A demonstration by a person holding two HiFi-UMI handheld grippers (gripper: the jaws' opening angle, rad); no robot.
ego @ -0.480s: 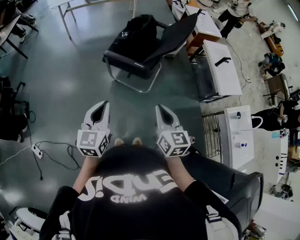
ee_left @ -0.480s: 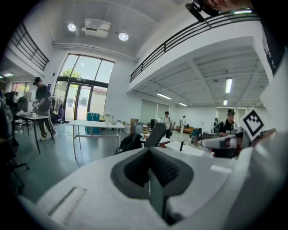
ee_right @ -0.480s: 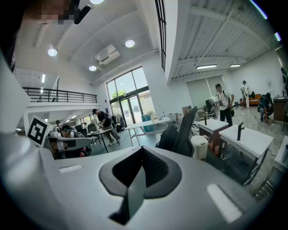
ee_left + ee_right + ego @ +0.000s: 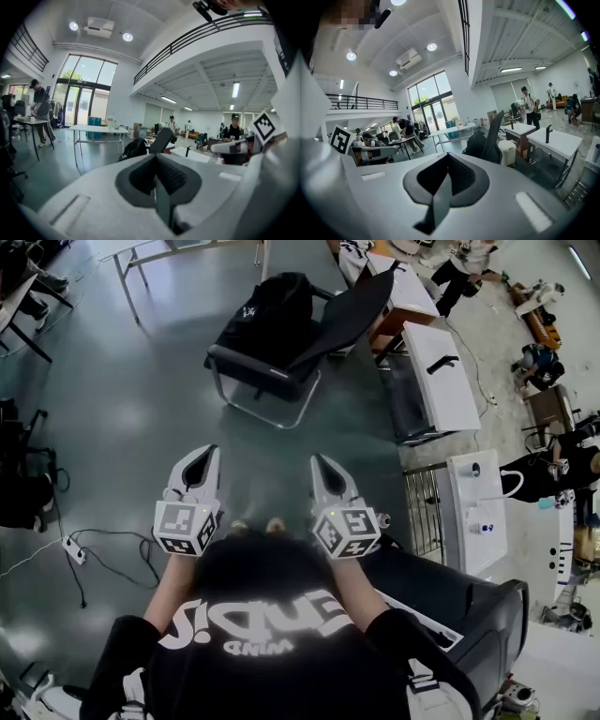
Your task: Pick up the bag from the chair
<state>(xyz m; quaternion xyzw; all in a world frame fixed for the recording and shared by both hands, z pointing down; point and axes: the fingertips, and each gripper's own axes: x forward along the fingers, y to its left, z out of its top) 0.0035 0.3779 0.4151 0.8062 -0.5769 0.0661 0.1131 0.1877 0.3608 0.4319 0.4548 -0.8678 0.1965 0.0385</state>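
Note:
A black bag [image 4: 265, 317] sits on the seat of a black chair [image 4: 309, 338] across the grey floor, well ahead of me. It shows small in the left gripper view as the bag [image 4: 133, 149] beside the chair back [image 4: 161, 139], and in the right gripper view as the bag [image 4: 475, 143] against the chair [image 4: 494, 136]. My left gripper [image 4: 208, 452] and right gripper [image 4: 317, 461] are held side by side in front of my chest, both shut and empty, far short of the chair.
White desks [image 4: 441, 371] and a cabinet [image 4: 473, 512] line the right side. A long table [image 4: 155, 259] stands at the far left, and a cable with a power strip [image 4: 73, 542] lies on the floor to my left. Several people stand in the background.
The chair and bag sit slightly nearer in the head view as I step forward. Both grippers keep the same pose, shut.

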